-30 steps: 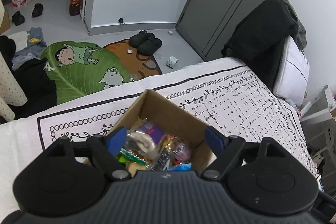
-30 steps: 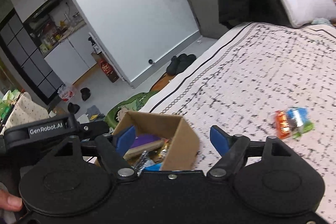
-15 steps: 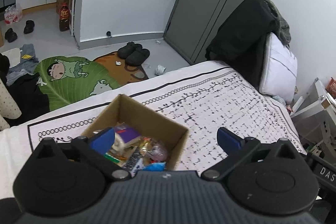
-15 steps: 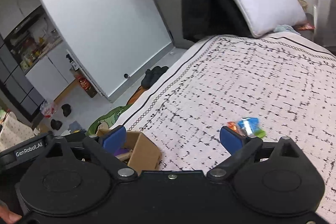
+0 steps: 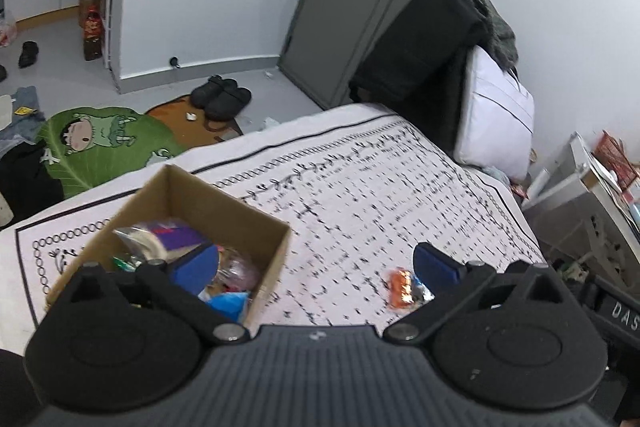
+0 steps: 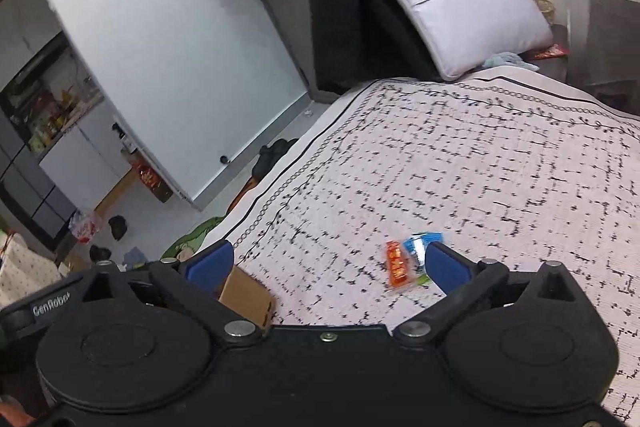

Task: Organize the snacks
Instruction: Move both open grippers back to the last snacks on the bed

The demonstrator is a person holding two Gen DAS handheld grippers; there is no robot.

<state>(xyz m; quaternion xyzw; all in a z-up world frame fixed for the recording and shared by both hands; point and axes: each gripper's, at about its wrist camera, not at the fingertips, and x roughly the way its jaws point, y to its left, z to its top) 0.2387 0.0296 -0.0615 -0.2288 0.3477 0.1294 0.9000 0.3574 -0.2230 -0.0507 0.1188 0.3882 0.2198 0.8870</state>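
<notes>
Cardboard box's (image 5: 224, 205) contents show only leftward.

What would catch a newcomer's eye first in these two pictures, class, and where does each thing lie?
The open cardboard box, stuffed with bright wrappers, sits at the near left of the patterned bedspread. A few loose snacks, orange and blue, lie alone on the spread to its right. On the floor beyond the bed lies a green cartoon mat.

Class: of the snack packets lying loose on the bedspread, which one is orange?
The orange packet, nearest the cardboard box. Its neighbours, touching it, are a blue packet and a green one.
</notes>
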